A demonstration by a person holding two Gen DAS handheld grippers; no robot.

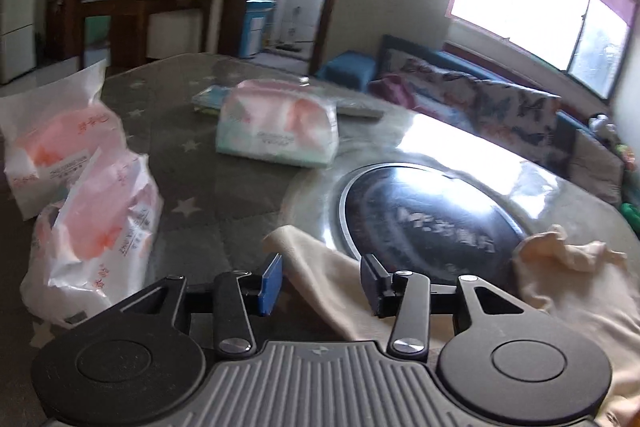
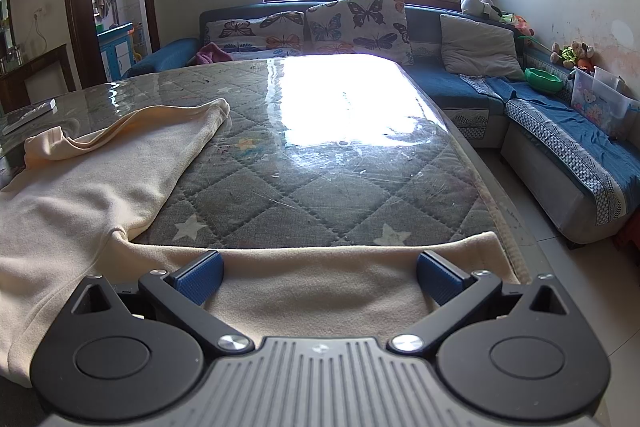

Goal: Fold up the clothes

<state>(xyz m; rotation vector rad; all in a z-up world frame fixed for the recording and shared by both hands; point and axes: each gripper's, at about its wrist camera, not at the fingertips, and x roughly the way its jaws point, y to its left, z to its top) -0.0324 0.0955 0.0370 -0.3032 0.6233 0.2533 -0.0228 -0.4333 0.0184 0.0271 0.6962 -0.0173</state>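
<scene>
A cream long-sleeved garment (image 2: 92, 187) lies spread on the table, one sleeve (image 2: 168, 123) reaching toward the far side and its edge running along the near side. My right gripper (image 2: 320, 279) is open, low over that near edge of the cloth, its blue pads (image 2: 202, 277) wide apart. In the left wrist view the same garment (image 1: 320, 283) shows a sleeve lying between the blue pads (image 1: 272, 283) of my open left gripper (image 1: 322, 285), with a bunched part (image 1: 568, 247) at the right. Neither gripper holds cloth.
The table (image 2: 320, 179) has a quilted grey star cover under clear plastic and a round black hob (image 1: 428, 223) set in it. Tissue packs (image 1: 276, 125) and plastic bags (image 1: 100, 227) sit at left. A blue sofa (image 2: 520, 107) with cushions stands beyond, under a window.
</scene>
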